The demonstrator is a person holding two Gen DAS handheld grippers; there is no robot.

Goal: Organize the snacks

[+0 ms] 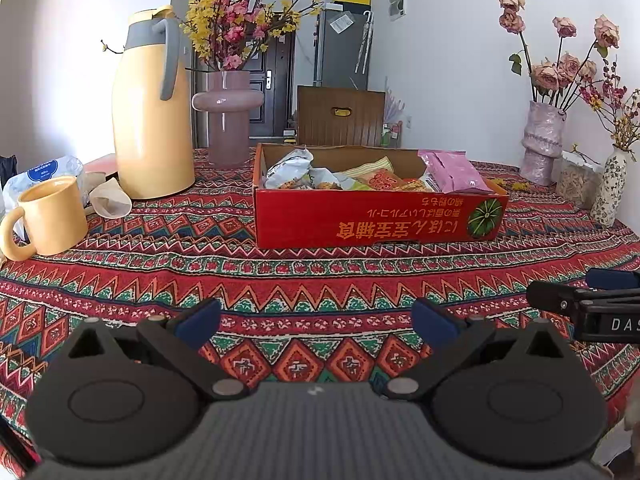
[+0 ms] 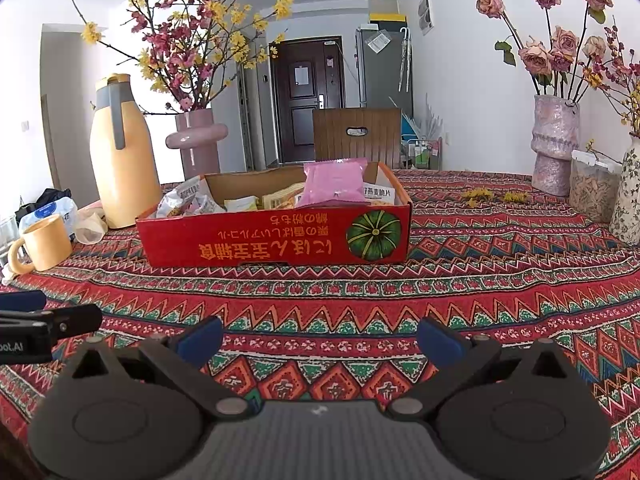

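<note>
**Both grippers open before the snack box**

The landmark was the red cardboard box [image 1: 376, 218], standing on the bench [image 1: 320, 280] under a red patterned cloth. Well to the left of the box stood a yellow mug [image 1: 48, 216], with a blue-labelled white packet [image 1: 44, 172] behind it. Nearer the box on that side rose a tall yellow thermos jug [image 1: 152, 120], and just behind and left of the box's rear corner a mauve vase [image 1: 228, 120] held pink and yellow blossom. Inside the box lay the snacks: a crumpled white bag [image 1: 290, 168] at its left end, orange and yellow packets [image 1: 380, 180] in the middle, and a pink packet [image 1: 456, 172] leaning at its right end. Behind the box a brown chair back [image 1: 340, 116] was visible. To the right of the box stood a textured pink vase [image 1: 542, 140] of dried roses, then a clear container [image 1: 576, 184] and a floral vase [image 1: 610, 188].

In front of the box, the left gripper [image 1: 316, 320] hovered over the cloth with its blue-padded fingers spread wide, holding nothing. The right gripper [image 2: 320, 338] was likewise open and empty, beside the left one and well short of the box.
</note>
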